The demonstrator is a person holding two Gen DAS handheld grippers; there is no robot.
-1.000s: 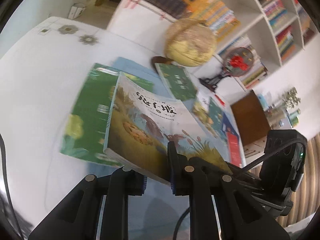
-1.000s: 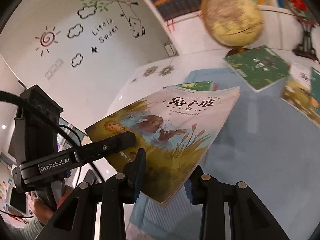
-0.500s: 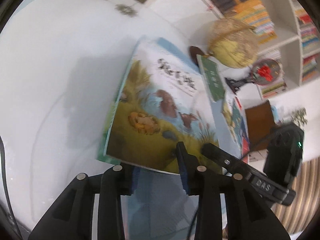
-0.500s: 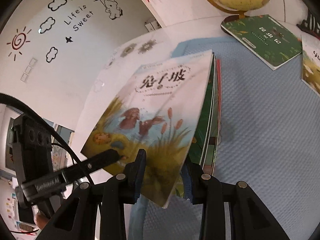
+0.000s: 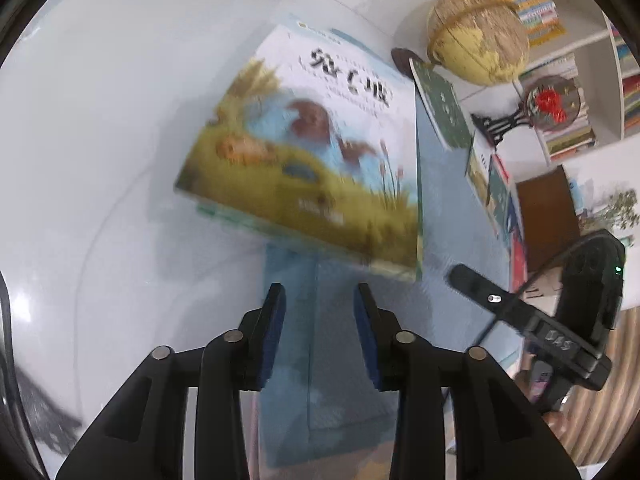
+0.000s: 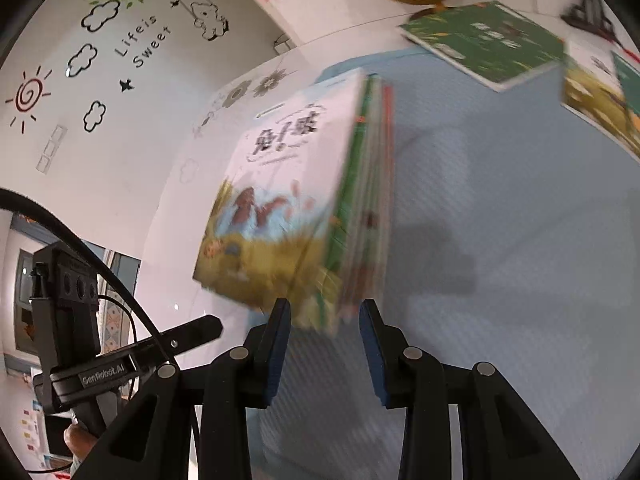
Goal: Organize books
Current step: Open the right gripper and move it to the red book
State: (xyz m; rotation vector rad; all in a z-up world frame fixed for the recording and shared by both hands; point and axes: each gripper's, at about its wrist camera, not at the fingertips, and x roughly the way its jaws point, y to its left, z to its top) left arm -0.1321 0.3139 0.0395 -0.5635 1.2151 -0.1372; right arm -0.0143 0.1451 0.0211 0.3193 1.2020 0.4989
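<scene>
A picture book with rabbits and yellow grass on its cover (image 5: 312, 148) lies on top of a small stack of books on the blue mat (image 5: 444, 208); it also shows in the right wrist view (image 6: 280, 200). My left gripper (image 5: 318, 312) is open and empty, just short of the stack's near edge. My right gripper (image 6: 324, 324) is open and empty at the stack's near corner. A green book (image 6: 488, 40) and more books (image 6: 600, 100) lie loose further right on the mat. The frames are blurred.
A globe (image 5: 476, 36) stands behind the books, with a red ornament on a black stand (image 5: 548, 104) beside it. Bookshelves (image 5: 592, 60) fill the far wall. The mat lies on a white table (image 5: 100, 140).
Both grippers held the rabbit book in the air; it came down onto the green book on the mat. Both have let go, opened and drawn back from it.
</scene>
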